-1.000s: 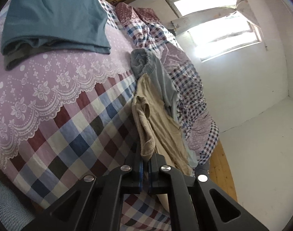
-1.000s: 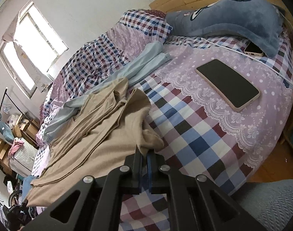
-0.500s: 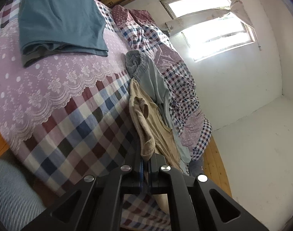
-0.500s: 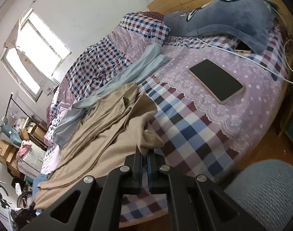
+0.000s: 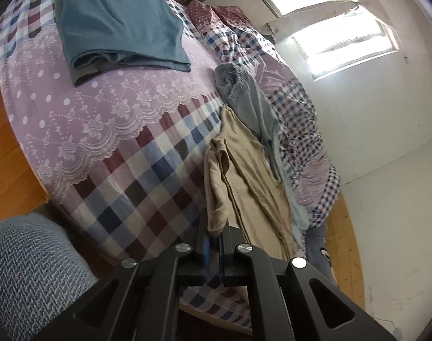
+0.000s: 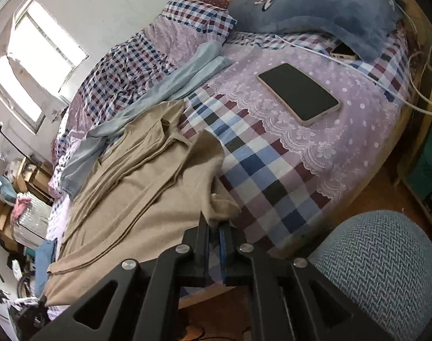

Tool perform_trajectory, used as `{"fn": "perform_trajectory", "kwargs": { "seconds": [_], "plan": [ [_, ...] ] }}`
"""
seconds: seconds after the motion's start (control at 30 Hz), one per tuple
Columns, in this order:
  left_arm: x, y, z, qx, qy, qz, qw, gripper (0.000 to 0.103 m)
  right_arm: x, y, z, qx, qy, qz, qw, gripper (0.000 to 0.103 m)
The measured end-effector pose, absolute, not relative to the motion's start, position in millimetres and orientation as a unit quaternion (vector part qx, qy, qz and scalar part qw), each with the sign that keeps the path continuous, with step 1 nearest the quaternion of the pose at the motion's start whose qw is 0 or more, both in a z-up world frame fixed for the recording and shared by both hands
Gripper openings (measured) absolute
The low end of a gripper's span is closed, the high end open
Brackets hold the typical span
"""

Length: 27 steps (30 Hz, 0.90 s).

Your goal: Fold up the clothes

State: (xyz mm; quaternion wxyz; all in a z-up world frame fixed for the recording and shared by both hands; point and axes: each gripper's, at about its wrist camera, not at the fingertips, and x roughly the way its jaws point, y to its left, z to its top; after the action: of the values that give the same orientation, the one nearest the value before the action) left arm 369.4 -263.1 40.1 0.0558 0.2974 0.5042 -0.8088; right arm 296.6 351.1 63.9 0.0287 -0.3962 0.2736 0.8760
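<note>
A beige garment (image 6: 147, 187) lies stretched along the checked bed, its near edge lifted. My right gripper (image 6: 214, 227) is shut on one bunched corner of it. In the left wrist view the same beige garment (image 5: 244, 176) runs away as a narrow strip, and my left gripper (image 5: 214, 233) is shut on its near end. A pale blue garment (image 6: 170, 85) lies crumpled just beyond the beige one, against the rumpled quilt; it shows too as the pale blue garment (image 5: 252, 105) in the left wrist view.
A folded teal garment (image 5: 119, 20) rests on the lilac lace cover. A tablet (image 6: 298, 93), a phone (image 6: 343, 51) with a white cable and a blue plush pillow (image 6: 323, 8) lie near the headboard. A grey-blue woven seat (image 6: 380, 272) stands beside the bed's edge.
Both grippers have drawn back from the bed with the beige garment still held, so the bed's edge, the wooden floor and the woven seat have come into view.
</note>
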Motion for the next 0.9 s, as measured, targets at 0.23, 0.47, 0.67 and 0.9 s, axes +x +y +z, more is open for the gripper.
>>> {"fn": "perform_trajectory", "kwargs": {
  "seconds": [0.23, 0.47, 0.67, 0.9],
  "plan": [
    [376.9, -270.6, 38.3, 0.293, 0.506, -0.807, 0.088, 0.016, 301.1, 340.1, 70.7, -0.397, 0.247, 0.883, 0.04, 0.011],
    [371.4, -268.0, 41.1, 0.279, 0.501, -0.818, 0.053, 0.036, 308.1, 348.0, 77.0, -0.373, 0.255, 0.89, 0.065, 0.018],
    [355.1, -264.5, 40.0, 0.279, 0.502, -0.819, 0.015, 0.055, 301.2, 339.7, 72.9, -0.361, 0.268, 0.893, 0.026, 0.028],
    [322.0, -266.0, 21.9, 0.316, 0.497, -0.807, 0.029, 0.055, 288.8, 316.7, 70.3, -0.349, 0.256, 0.901, -0.025, 0.033]
  ]
}}
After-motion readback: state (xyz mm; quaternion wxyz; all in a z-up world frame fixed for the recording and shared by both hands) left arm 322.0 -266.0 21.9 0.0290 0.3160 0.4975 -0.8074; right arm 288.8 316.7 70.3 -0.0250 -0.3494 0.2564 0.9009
